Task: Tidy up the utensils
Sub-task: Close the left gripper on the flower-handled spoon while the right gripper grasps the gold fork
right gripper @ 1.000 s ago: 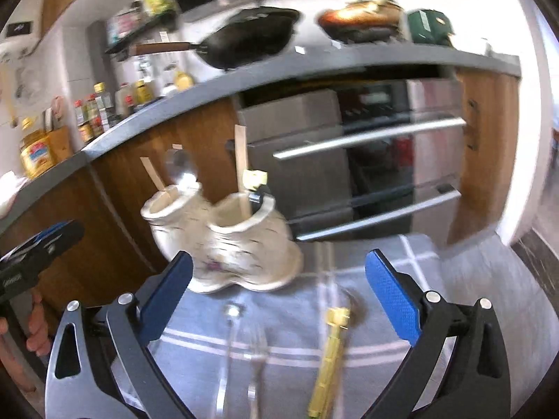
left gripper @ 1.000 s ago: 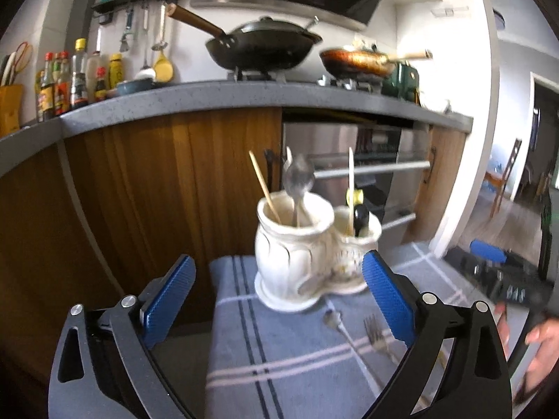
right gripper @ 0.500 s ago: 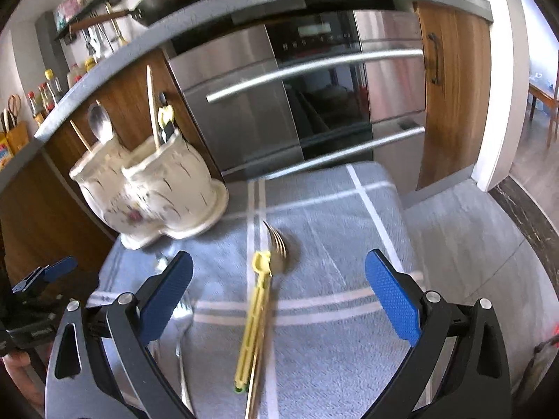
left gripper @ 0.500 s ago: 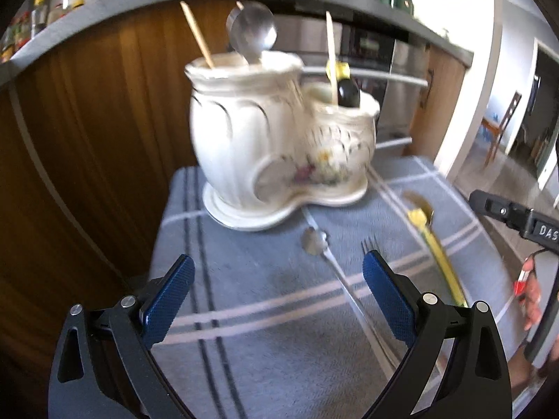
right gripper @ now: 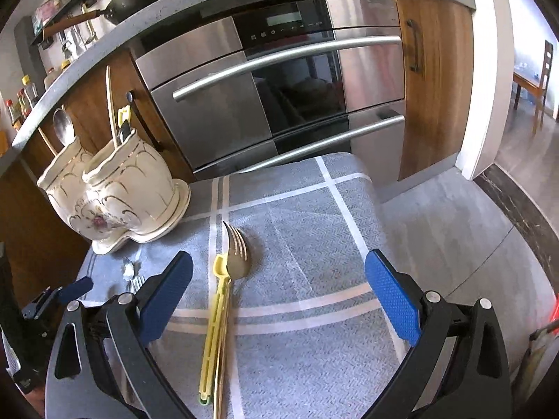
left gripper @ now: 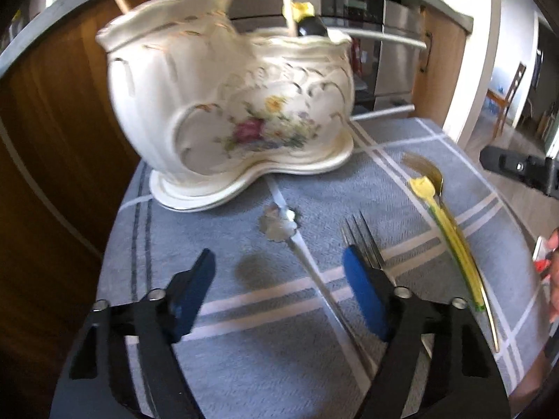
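A cream floral two-pot ceramic utensil holder (left gripper: 230,111) (right gripper: 115,192) stands at the back left of a grey striped cloth (left gripper: 244,349) (right gripper: 307,244), with a spoon and sticks in it. A small silver spoon (left gripper: 297,244), a silver fork (left gripper: 363,241) and a gold fork with a yellow utensil (left gripper: 443,216) (right gripper: 223,289) lie on the cloth. My left gripper (left gripper: 279,286) is open low over the silver spoon's handle. My right gripper (right gripper: 279,293) is open above the cloth, the gold fork just inside its left finger.
A steel oven (right gripper: 279,97) and wooden cabinets (right gripper: 436,76) stand behind the cloth under a grey counter (right gripper: 174,7). The cloth's right edge drops to a grey floor (right gripper: 454,227). The left gripper shows at the right wrist view's left edge (right gripper: 52,300).
My left gripper has come down and forward toward the silver spoon and narrowed somewhat. My right gripper has moved forward and lower over the gold fork.
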A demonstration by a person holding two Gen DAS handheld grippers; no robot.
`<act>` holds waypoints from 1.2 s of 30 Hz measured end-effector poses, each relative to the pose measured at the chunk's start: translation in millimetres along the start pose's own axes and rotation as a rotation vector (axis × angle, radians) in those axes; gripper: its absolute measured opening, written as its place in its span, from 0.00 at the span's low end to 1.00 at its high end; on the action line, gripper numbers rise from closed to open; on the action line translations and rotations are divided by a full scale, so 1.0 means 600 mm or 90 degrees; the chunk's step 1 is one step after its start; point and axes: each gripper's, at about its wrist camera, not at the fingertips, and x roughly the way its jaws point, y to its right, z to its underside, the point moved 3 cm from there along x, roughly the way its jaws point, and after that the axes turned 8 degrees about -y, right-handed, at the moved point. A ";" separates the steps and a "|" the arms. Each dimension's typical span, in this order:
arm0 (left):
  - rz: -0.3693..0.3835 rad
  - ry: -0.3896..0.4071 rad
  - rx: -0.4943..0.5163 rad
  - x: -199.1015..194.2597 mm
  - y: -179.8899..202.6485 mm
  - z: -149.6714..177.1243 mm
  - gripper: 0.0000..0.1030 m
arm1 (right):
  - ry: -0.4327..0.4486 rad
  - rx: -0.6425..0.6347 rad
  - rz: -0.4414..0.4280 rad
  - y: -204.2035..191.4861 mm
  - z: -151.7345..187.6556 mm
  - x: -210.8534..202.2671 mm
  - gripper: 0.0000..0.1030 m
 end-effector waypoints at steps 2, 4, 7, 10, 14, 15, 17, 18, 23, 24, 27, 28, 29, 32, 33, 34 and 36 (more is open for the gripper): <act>-0.003 -0.008 0.007 0.006 0.007 0.001 0.65 | 0.001 -0.013 0.010 -0.002 0.000 0.002 0.95; -0.006 -0.017 0.011 0.013 0.011 0.001 0.57 | 0.002 -0.020 0.014 -0.003 0.001 0.005 0.95; 0.001 -0.019 0.011 0.017 0.013 0.000 0.48 | -0.017 -0.031 0.014 -0.007 0.004 0.015 0.86; 0.017 -0.018 0.022 0.017 0.018 -0.002 0.29 | -0.033 -0.047 0.005 -0.016 0.009 0.022 0.75; 0.019 -0.019 0.047 0.019 0.028 -0.006 0.10 | -0.054 -0.077 -0.005 -0.034 0.019 0.034 0.59; 0.020 -0.019 0.049 0.019 0.030 -0.007 0.09 | -0.060 -0.084 -0.003 -0.039 0.022 0.038 0.56; 0.026 -0.020 0.045 0.020 0.028 -0.009 0.07 | -0.066 -0.089 -0.008 -0.046 0.025 0.044 0.53; 0.030 -0.021 0.040 0.020 0.025 -0.009 0.05 | -0.065 -0.087 -0.010 -0.047 0.026 0.045 0.52; 0.051 -0.024 0.022 0.013 0.010 -0.006 0.03 | -0.061 -0.074 -0.009 -0.049 0.020 0.058 0.37; 0.050 -0.021 0.022 0.010 0.009 -0.006 0.03 | -0.063 -0.071 -0.010 -0.049 0.017 0.060 0.34; 0.052 -0.013 0.018 0.002 0.002 -0.005 0.03 | -0.059 -0.060 -0.016 -0.049 0.010 0.064 0.31; 0.053 -0.011 0.016 -0.001 -0.001 -0.005 0.03 | -0.059 -0.059 -0.019 -0.050 0.007 0.066 0.30; 0.056 -0.009 0.013 -0.004 -0.005 -0.005 0.03 | -0.057 -0.057 -0.024 -0.051 0.004 0.067 0.29; 0.057 -0.006 0.009 -0.009 -0.013 -0.004 0.03 | -0.055 -0.055 -0.031 -0.055 -0.003 0.072 0.29; 0.057 -0.005 0.010 -0.010 -0.014 -0.003 0.03 | -0.052 -0.056 -0.030 -0.056 -0.005 0.073 0.29; 0.057 -0.005 0.011 -0.009 -0.013 -0.003 0.03 | -0.053 -0.056 -0.028 -0.057 -0.007 0.076 0.29; 0.058 -0.006 0.012 -0.010 -0.014 -0.003 0.03 | -0.057 -0.054 -0.026 -0.058 -0.011 0.084 0.24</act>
